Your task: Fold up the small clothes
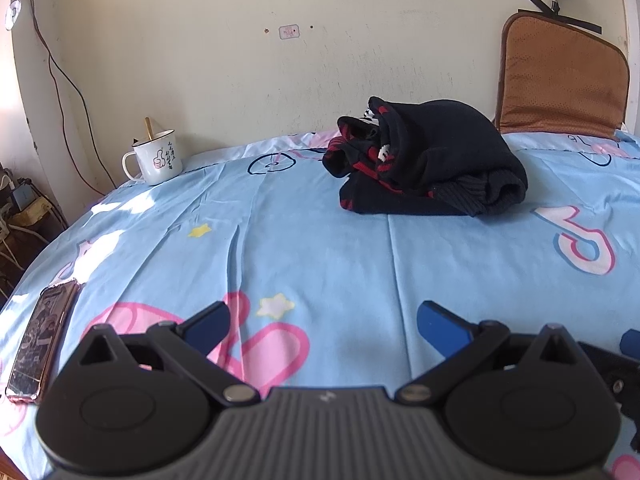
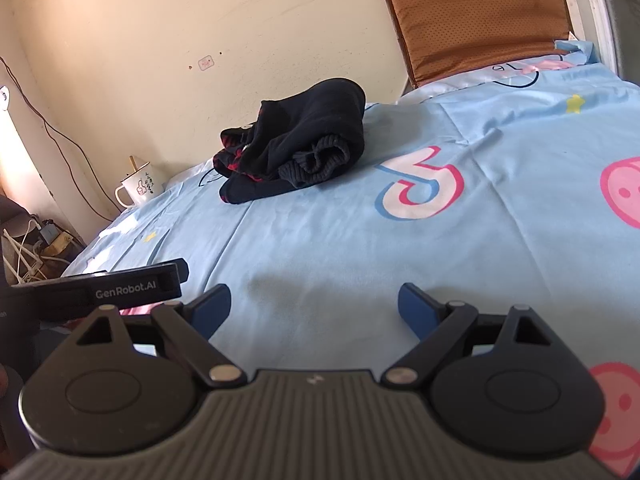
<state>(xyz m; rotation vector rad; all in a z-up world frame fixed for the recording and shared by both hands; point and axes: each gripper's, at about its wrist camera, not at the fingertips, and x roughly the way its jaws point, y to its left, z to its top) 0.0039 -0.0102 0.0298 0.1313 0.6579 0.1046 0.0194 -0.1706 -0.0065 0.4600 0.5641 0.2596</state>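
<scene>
1. Both claws hover low over the bed with their blue-tipped fingers spread wide and nothing between them: the left claw (image 1: 322, 318) in its own view, the right claw (image 2: 315, 300) in its own.
2. From the right wrist view, the left claw's black body, lettered "GenRobot.AI", lies just to the left of the right claw, close beside it.
3. A dark sweater (image 1: 430, 164) sits in a loose heap on the bed, well ahead of both claws and apart from them. It is black with red stripes and some small white marks, and a ribbed hem shows at its near edge (image 2: 294, 148).
4. The bedsheet (image 1: 320, 240) under it is light blue with pink cartoon shapes, yellow stars and a pink-and-white musical-note design; a few creases run across it.
5. A white mug (image 1: 154, 158) with a thumbs-up drawing stands near the far left edge of the bed, with a stick-like thing poking out of it.
6. A phone (image 1: 40, 342) in a pinkish case lies flat at the left edge of the bed, near the left claw.
7. A brown padded chair back (image 2: 480, 16) rises behind the far right side of the bed, against the cream wall.
8. Cables and a power strip (image 2: 28, 256) lie on the floor to the left of the bed.
</scene>
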